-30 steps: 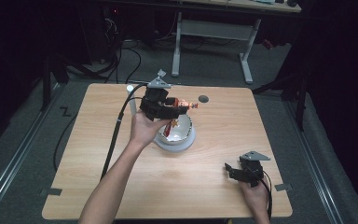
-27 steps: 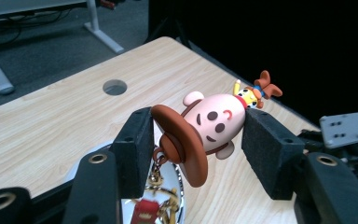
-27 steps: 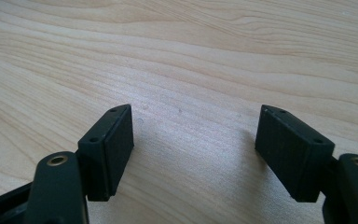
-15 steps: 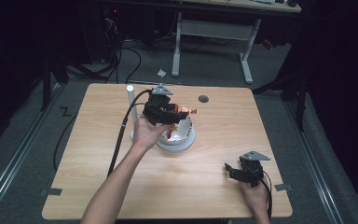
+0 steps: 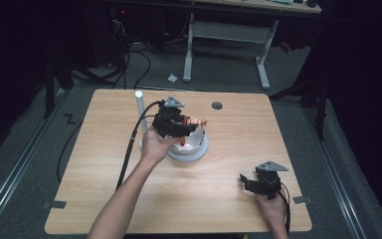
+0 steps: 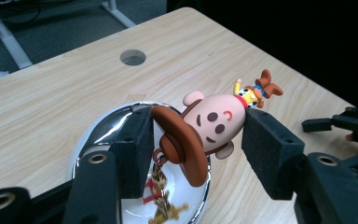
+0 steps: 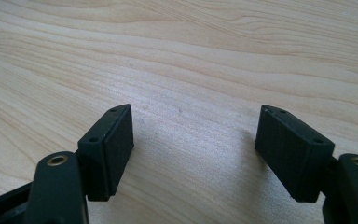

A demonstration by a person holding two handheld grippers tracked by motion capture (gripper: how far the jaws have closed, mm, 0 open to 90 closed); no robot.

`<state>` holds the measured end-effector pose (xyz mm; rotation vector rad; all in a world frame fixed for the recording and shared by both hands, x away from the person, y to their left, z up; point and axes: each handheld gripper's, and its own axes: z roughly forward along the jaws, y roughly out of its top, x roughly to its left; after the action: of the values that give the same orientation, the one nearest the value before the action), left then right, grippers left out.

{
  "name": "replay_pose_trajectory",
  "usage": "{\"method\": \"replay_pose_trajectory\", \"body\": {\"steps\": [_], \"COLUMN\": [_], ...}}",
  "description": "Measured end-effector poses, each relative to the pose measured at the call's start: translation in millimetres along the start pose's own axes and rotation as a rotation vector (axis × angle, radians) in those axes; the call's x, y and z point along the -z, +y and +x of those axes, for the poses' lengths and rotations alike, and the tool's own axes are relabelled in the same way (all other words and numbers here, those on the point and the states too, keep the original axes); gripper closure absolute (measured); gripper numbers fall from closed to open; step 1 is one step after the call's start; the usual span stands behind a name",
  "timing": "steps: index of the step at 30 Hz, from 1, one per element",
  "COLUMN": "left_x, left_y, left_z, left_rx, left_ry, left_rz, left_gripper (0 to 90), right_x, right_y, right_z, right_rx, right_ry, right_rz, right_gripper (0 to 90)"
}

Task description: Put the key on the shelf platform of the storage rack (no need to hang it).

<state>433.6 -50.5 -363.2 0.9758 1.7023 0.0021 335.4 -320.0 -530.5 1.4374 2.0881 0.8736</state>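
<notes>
Cowboy figurine (image 6: 212, 125), pink-faced with a brown hat, sits at centre frame in the left gripper view, clamped sideways between the pads of the left gripper (image 6: 196, 142); hat brim against the left pad, small body against the right. It hangs over a shiny white bowl (image 6: 98, 133), whose lower rim is cut off by the frame edge. Gold chain (image 6: 161, 189) dangles from the hat into the bowl; red item beneath it hard to make out. In the high view the hand hides most of the bowl (image 5: 199, 144), mid-table. Right gripper (image 5: 248, 181), lower right, jaws wide apart over bare table (image 7: 214, 56), holding nothing.
</notes>
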Motion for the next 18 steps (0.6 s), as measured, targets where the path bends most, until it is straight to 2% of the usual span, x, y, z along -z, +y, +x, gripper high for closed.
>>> {"method": "replay_pose_trajectory", "body": {"steps": [5, 11, 13, 18], "left_x": [-2.2, -10.4, -11.2, -15.7], "left_y": [-0.9, -2.1, -2.8, -5.6], "left_z": [3.0, 11.3, 11.4, 14.2], "left_rx": [0.011, -0.006, 0.003, -0.017], "left_ry": [0.005, 0.028, 0.031, 0.041], "left_rz": [-0.010, -0.023, -0.024, -0.029], "left_gripper": [44.9, 44.9, 44.9, 44.9], "right_x": [0.0, 0.0, 0.0, 0.0], "right_y": [0.0, 0.0, 0.0, 0.0], "right_z": [0.0, 0.0, 0.0, 0.0], "right_rx": [0.001, 0.001, 0.001, 0.001], "right_ry": [-0.001, -0.001, 0.000, -0.001], "right_rz": [0.000, 0.000, 0.000, 0.000], "right_gripper": [28.2, 28.2, 28.2, 28.2]}}
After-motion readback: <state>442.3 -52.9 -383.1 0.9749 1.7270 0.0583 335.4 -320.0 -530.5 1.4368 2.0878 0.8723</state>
